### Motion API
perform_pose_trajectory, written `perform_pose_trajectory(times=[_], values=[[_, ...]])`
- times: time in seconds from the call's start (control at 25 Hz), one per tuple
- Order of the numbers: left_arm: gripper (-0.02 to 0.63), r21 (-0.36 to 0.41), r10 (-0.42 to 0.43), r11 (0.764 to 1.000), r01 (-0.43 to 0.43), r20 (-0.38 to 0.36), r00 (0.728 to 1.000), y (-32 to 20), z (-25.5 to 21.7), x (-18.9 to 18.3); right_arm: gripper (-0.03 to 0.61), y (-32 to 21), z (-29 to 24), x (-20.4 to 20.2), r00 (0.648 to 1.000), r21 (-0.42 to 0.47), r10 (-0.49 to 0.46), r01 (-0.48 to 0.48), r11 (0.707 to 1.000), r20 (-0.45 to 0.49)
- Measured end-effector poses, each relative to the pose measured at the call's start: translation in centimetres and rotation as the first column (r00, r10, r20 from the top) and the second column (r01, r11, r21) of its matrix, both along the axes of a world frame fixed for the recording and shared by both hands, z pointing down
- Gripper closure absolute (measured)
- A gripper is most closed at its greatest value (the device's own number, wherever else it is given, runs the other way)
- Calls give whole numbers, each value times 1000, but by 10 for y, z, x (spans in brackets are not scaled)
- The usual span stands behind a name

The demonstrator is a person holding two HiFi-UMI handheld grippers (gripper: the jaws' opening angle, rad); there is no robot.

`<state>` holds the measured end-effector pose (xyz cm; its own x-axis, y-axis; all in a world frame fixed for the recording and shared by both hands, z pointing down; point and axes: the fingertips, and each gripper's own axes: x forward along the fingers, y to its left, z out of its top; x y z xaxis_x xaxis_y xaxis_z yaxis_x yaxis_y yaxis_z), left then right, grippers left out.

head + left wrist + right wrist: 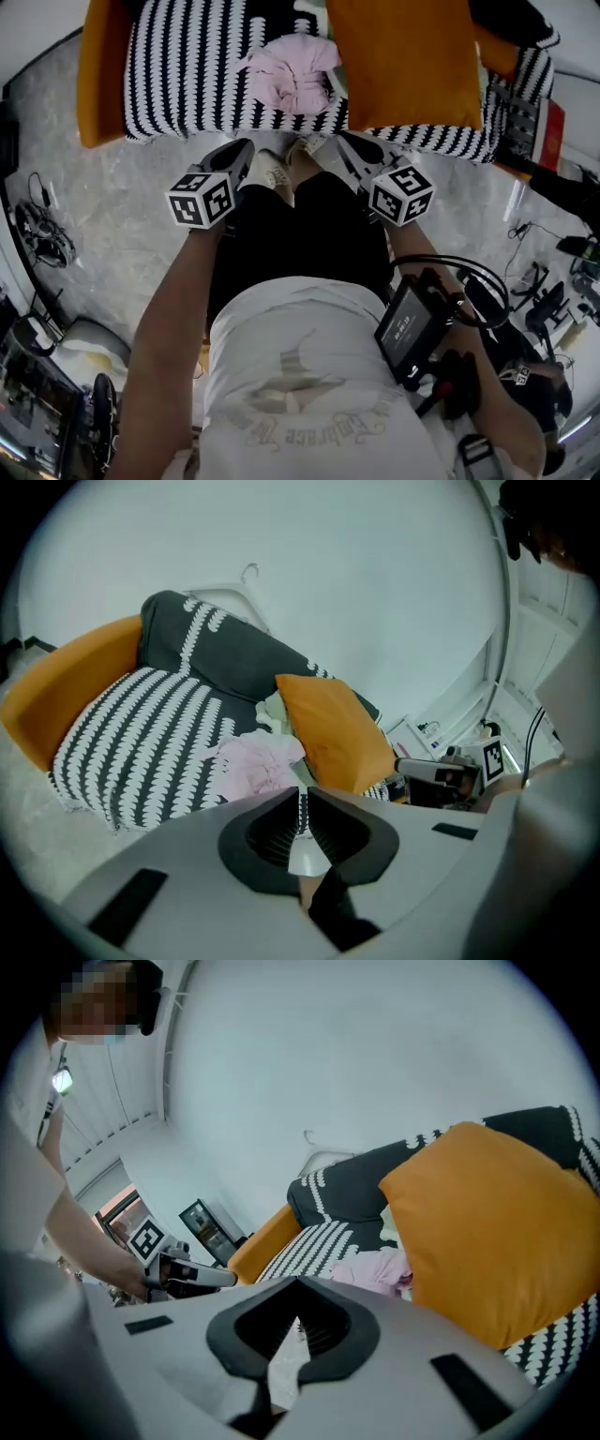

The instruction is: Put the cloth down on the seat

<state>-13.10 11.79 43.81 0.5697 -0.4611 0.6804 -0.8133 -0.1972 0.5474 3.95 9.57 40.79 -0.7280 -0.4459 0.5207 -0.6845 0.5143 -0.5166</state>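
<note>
Cloth [295, 75] lies on striped seat [187, 66]; shirt lettering [309, 427] unreadable.

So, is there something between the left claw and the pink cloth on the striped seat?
Nothing visible stands between them. In the left gripper view the pink cloth lies in the open on the striped seat, straight past the shut, empty left claw. The orange cushion is beside the cloth, not in front.
</note>
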Motion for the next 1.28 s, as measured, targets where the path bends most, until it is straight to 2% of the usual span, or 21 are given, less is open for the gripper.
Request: perform_pose_trajectory(times=[0.2,0.56,0.92,1.12,1.28], values=[[574,33,-34,999,35,-16,999,15,-31,-22,563,-9,-42,-1,1000,77,18,-16,997,-15],[574,124,-34,992,41,-57,998,1,-93,-21,563,-27,-100,4,999,157,46,-42,987,-17],[578,219,64,974,-53,-47,997,-18,-135,-30,563,-44,-130,-9,999,206,52,-47,977,-17],[579,279,133,952,-124,-15,991,-16,-167,-20,563,-40,-163,-7,998,256,57,-54,965,-4],[578,338,155,930,-144,-6,988,-19,-192,-19,563,-35,-186,-7,998,304,66,-65,951,6]])
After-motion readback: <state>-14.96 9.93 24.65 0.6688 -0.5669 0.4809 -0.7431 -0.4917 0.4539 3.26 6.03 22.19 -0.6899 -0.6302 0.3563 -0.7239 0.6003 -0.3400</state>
